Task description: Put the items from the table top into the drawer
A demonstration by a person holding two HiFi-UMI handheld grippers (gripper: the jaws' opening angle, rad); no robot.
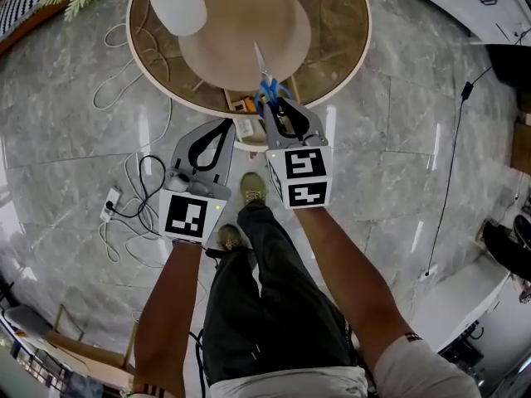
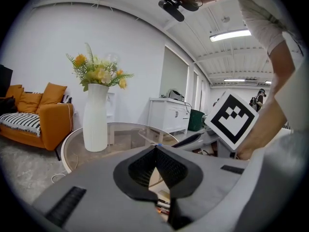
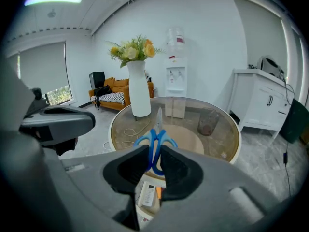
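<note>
1. The right tool was seen closed on the scissors. Their blue handles were gripped between its pads, and the blades pointed away from the person.
2. The scissors were held over the near edge of the round glass tabletop. The blade tips were above the near part of the beige mat laid at its middle.
3. The drawer was found pulled out under the near edge of the tabletop, just below the held scissors. A white remote control and an orange item were seen lying in it.
4. The left tool was seen with its jaws pressed together and nothing between them. It was held just off the near edge of the tabletop, to the left of the drawer and beside the right tool.
5. A white vase with yellow flowers was stood upright near the far-left edge of the tabletop. A tinted cup was seen near the far-right edge.
6. A power strip with loose cables was seen on the marble floor, to the person's left.
</note>
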